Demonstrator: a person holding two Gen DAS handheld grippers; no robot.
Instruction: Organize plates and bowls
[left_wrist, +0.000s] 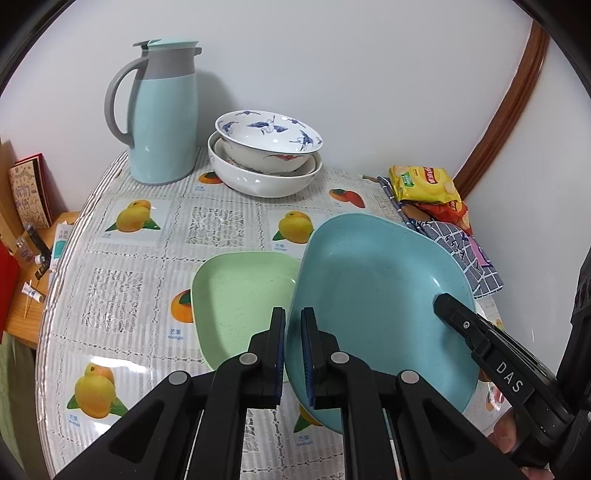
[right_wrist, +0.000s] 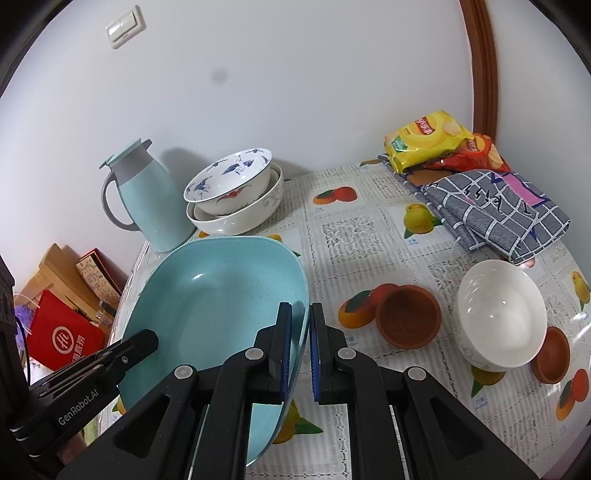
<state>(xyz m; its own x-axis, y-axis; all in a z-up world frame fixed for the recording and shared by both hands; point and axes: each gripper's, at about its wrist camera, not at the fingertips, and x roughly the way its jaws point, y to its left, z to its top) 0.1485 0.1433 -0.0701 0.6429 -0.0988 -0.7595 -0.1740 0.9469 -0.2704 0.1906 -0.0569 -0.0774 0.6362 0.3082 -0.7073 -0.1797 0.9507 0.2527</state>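
Note:
A blue plate (left_wrist: 376, 295) is held tilted above the table, its left rim between the fingers of my left gripper (left_wrist: 293, 325). My right gripper (right_wrist: 300, 325) is shut on its right rim; the plate also shows in the right wrist view (right_wrist: 218, 295). A green plate (left_wrist: 243, 295) lies flat on the table, just left of and partly under the blue one. Two bowls, a crane-patterned bowl (left_wrist: 267, 138) nested in a white bowl (left_wrist: 258, 181), stand at the back. A white bowl (right_wrist: 502, 314) and two small brown dishes (right_wrist: 408, 317) (right_wrist: 552, 354) sit at the right.
A light-blue thermos jug (left_wrist: 162, 114) stands at the back left by the wall. Snack bags (right_wrist: 428, 142) and a folded checked cloth (right_wrist: 495, 210) lie at the back right. The table edge (left_wrist: 55, 280) curves at the left, with a low shelf of clutter (left_wrist: 29, 229) beyond.

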